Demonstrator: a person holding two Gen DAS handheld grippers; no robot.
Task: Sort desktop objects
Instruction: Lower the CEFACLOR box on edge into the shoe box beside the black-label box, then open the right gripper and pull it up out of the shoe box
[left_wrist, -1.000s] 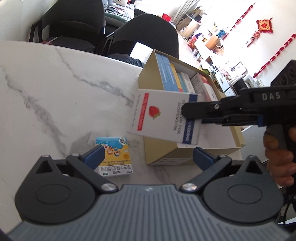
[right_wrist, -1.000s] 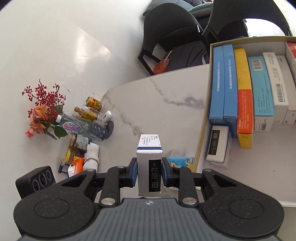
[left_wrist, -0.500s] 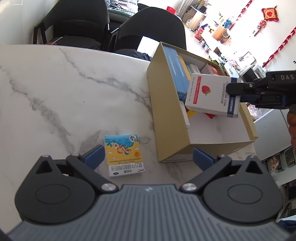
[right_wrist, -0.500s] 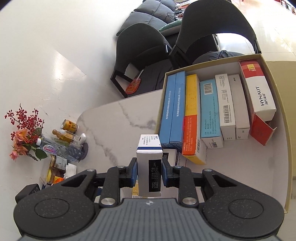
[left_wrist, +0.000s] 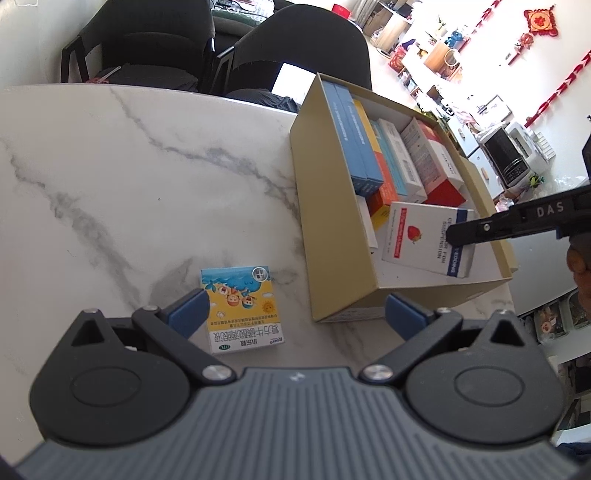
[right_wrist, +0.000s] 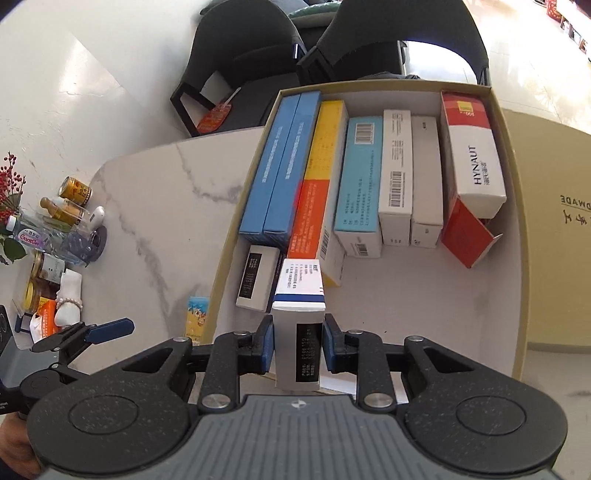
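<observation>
**Desk sort: one medicine carton over the storage box, one left on the desk**

- Right gripper (right_wrist: 297, 345): fingers clamped on the narrow sides of a white carton with a blue band (right_wrist: 298, 325). The left wrist view shows its strawberry-printed face (left_wrist: 428, 238), held over the near, open part of the box floor. The end grip leaves the carton's long body free, which should suit lowering it into the gap.
- Storage box (left_wrist: 332, 240): tan cardboard, open top, standing on the desk (left_wrist: 110, 177). Cartons on edge fill its far half in a row: two blue cartons (right_wrist: 282, 166), a yellow-and-orange one (right_wrist: 317, 184), a pale blue one (right_wrist: 360, 177), two white ones and a red-and-white HYNAUT carton (right_wrist: 474, 158). A small white box with a black label (right_wrist: 256, 282) lies at the near left corner. Packing on edge leaves bare floor near the front for the carried carton.
- Left gripper (left_wrist: 295, 314): fingers spread wide, holding nothing, low over the desk.
- Cartoon-printed carton (left_wrist: 242, 308): flat on the desk, just outside the box's left wall, with one left finger (left_wrist: 186, 312) at its edge. Judged the next item to collect.
- Bottles and jars (right_wrist: 55, 229): clustered beyond the desk's far-left edge, well apart from the box.
</observation>
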